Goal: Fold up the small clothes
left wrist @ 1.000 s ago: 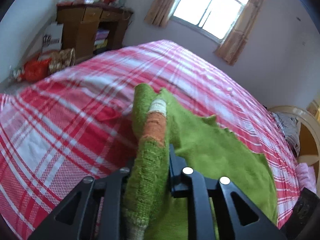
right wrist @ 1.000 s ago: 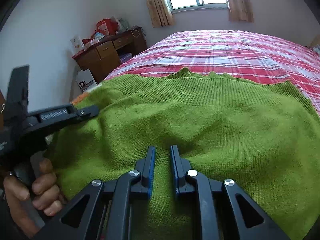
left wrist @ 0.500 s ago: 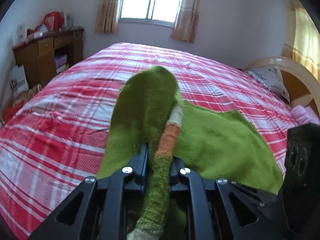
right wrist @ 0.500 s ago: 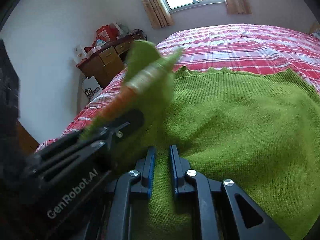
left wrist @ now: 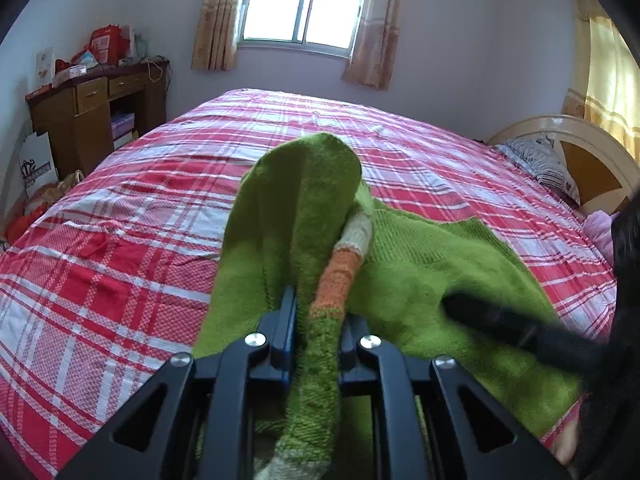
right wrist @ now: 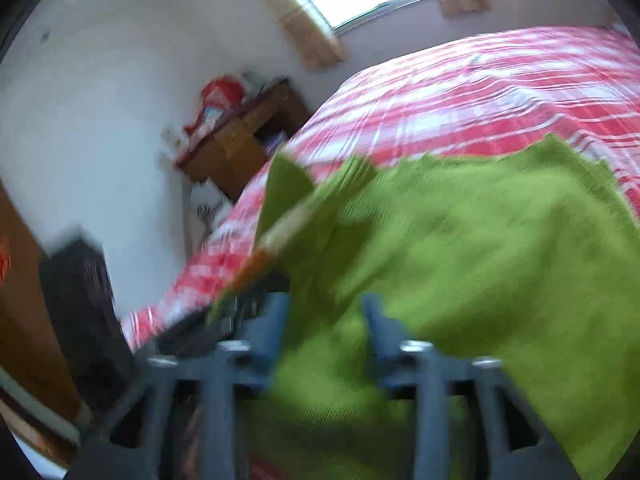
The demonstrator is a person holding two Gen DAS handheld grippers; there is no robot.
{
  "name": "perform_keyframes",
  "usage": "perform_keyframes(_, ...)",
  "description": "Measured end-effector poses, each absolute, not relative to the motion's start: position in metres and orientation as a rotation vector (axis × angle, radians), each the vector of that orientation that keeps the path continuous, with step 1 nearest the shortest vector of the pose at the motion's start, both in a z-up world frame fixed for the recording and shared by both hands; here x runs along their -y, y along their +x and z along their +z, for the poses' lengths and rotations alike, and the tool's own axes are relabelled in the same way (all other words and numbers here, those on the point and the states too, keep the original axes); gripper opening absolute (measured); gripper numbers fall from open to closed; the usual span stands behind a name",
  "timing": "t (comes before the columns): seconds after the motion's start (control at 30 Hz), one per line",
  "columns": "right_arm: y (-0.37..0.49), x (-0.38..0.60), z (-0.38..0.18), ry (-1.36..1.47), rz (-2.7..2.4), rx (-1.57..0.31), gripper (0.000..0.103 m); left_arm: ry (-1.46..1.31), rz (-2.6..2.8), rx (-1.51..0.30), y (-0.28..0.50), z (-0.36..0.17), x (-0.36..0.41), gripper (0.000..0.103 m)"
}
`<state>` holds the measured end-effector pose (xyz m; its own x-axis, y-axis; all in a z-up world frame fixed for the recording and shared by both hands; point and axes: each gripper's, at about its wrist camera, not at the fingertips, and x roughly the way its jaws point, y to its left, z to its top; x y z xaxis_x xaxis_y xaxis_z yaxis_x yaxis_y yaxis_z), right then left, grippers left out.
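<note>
- Pinching the sleeve (left wrist: 320, 344) of the green sweater (left wrist: 432, 280), the left gripper (left wrist: 316, 332) is clamping the knit between its two fingers, which are pressing in on the cloth from both sides.
- The sleeve is showing an orange band and a whitish cuff band just beyond the left gripper's tips, and a green fold is arching up over them.
- The rest of the green sweater is lying on the red plaid bedspread (left wrist: 120, 248), spreading to the right of the left gripper toward the near edge of the bed.
- The right gripper (right wrist: 326, 320) is appearing badly blurred in its own view; its fingers are standing apart with green cloth draping between and over them, and I cannot tell whether they are gripping it.
- In the left wrist view, the right gripper (left wrist: 520, 332) is showing as a dark, smeared shape over the sweater, right of the left gripper.
- A wooden desk (left wrist: 96, 108) is standing against the wall beyond the bedspread's left edge, and a curtained window (left wrist: 304, 4) is glowing above the bed's far end.
- A rounded headboard (left wrist: 592, 148) is rising at the bedspread's right side.
</note>
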<state>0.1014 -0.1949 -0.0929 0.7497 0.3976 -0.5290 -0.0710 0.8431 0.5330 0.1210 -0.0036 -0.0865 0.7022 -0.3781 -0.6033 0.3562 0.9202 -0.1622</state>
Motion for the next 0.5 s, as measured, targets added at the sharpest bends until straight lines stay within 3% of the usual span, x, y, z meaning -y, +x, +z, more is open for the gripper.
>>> perform_keyframes(0.17,0.144,0.183,-0.078,0.527,0.355,-0.738,0.072,-0.046,-0.413,-0.675,0.12,-0.087,0.004,0.015)
perform_keyframes(0.37,0.201,0.131,-0.074,0.291,0.356,-0.815,0.071,-0.064,-0.422,-0.673,0.119,-0.087,0.002,0.015)
perform_keyframes(0.4,0.206,0.126,-0.075,0.249,0.346,-0.821,0.063,-0.068,-0.424,-0.673,0.12,-0.087,0.001,0.015)
perform_keyframes(0.43,0.209,0.12,-0.077,0.203,0.326,-0.822,0.031,-0.074,-0.426,-0.675,0.12,-0.087,0.001,0.015)
perform_keyframes(0.47,0.212,0.117,-0.079,0.167,0.305,-0.831,0.02,-0.079,-0.427,-0.679,0.121,-0.088,0.001,0.015)
perform_keyframes(0.5,0.213,0.118,-0.082,0.173,0.307,-0.838,0.02,-0.082,-0.427,-0.682,0.122,-0.088,0.001,0.015)
